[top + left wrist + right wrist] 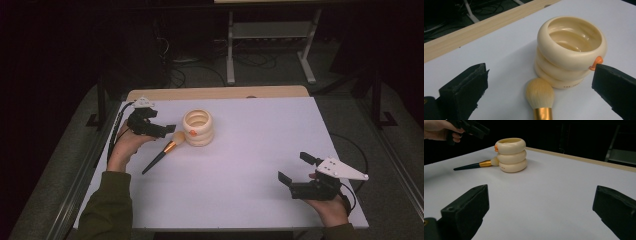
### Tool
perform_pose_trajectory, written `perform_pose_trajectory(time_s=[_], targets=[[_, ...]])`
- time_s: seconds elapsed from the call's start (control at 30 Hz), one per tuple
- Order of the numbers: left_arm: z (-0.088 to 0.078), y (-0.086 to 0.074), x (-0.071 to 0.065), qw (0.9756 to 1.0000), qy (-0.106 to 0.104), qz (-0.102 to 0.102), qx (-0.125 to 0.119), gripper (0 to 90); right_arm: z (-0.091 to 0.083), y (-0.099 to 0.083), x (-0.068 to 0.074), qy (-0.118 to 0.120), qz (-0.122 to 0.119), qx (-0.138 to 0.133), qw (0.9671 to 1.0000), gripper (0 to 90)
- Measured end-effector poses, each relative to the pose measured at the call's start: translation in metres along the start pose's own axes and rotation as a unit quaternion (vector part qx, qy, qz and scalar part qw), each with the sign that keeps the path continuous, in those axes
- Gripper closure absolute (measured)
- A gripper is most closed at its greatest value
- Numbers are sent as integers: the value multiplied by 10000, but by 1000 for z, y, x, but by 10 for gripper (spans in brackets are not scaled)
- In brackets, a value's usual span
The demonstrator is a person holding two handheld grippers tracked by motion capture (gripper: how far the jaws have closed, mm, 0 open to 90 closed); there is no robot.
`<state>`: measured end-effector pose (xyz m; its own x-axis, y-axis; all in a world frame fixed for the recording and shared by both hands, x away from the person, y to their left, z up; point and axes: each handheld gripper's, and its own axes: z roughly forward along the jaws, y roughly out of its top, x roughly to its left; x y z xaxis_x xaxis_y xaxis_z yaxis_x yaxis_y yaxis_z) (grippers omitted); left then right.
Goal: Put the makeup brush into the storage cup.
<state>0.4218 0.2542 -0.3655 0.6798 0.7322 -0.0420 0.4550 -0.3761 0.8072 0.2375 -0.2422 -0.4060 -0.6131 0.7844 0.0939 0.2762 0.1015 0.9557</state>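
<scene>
The makeup brush [162,153] lies flat on the white table [260,150], its pale bristles touching the base of the cream ringed holder [198,127], handle pointing back toward the person. The left gripper [167,129] hovers just above the bristle end, jaws wide apart, holding nothing. The right gripper [296,169] rests well apart near the table's front right, its 2 jaws also spread and empty.

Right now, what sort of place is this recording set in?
Probably a lab or workshop recording station: a white-topped table in a dark room, loose cables on the floor, a metal bench frame behind, and only a makeup brush and cream holder.
</scene>
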Motion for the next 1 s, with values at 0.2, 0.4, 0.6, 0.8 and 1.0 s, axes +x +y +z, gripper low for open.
perform_pose_trajectory(time_s=[0.2, 0.4, 0.6, 0.8, 1.0], targets=[[1, -1, 1, 9999, 7, 41, 159, 8, 0, 0, 0, -1, 15, 3, 10000, 0], [4, -3, 0, 9993, 49, -13, 377, 8, 0, 0, -1, -15, -3, -6, 10000, 0], [7, -5, 0, 9984, 92, -17, 565, 9, 0, 0, 0, -7, 11, 6, 10000, 0], [9, -7, 0, 9976, 119, -42, 676, 9, 0, 0, 0, -8, 2, 1, 10000, 0], [10, -8, 1, 9963, 131, 4, 844, 9, 0, 0, 0, -2, 12, 6, 10000, 0]])
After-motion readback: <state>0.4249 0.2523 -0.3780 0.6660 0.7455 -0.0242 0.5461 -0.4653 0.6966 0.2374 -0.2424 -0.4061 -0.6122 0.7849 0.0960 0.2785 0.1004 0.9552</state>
